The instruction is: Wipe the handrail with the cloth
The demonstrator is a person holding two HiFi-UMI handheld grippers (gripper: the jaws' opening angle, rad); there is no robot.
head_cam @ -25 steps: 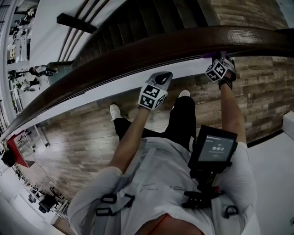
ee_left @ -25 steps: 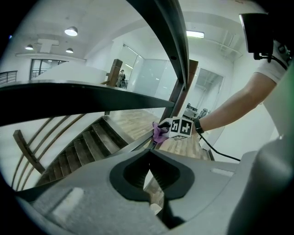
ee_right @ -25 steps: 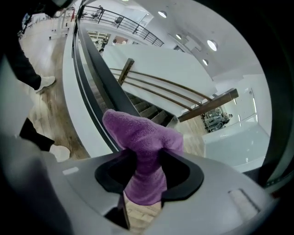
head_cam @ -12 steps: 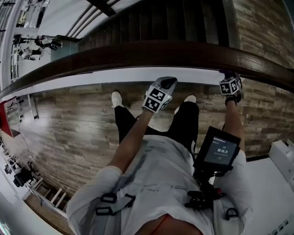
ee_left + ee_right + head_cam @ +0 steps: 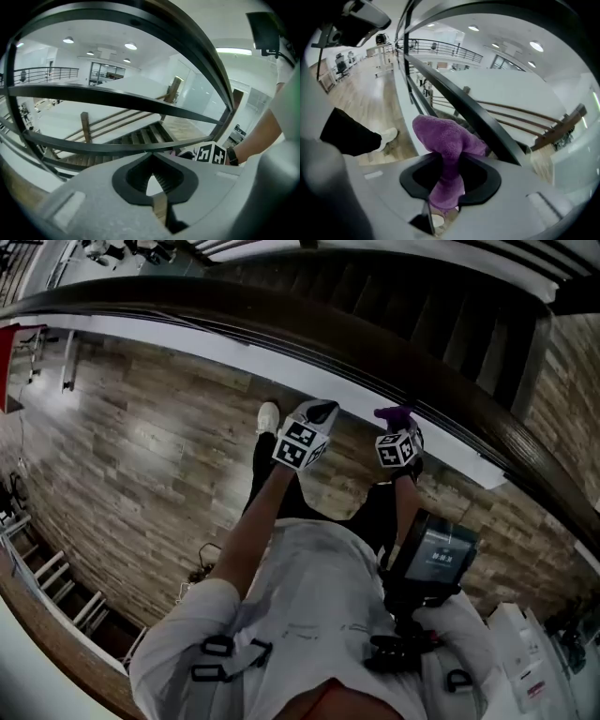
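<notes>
Head view: the right gripper (image 5: 400, 427) is clamped on a purple cloth (image 5: 393, 414). Its jaws have just been closing, with the cloth between them. The left gripper (image 5: 316, 416) is held just beside it, to the left. Both point toward the dark handrail (image 5: 169, 296), which curves across the top of the view above a wood floor (image 5: 141, 446). The cloth sits near the rail, over the white strip under it. Contact cannot be told here.

Left gripper view: the jaws are closed with nothing between them. Rail bars and a stair lie beyond.

Right gripper view: the cloth bunches up out of the jaws, pinched at its middle. A dark bar runs close past its right side. Touching or not is unclear.

The step in hand looks like bringing the cloth to the rail for a wiping stroke. The next move likely calls for pressing the cloth down on the rail's top and sliding it along while keeping the grip firm.

No container shows in any view.
</notes>
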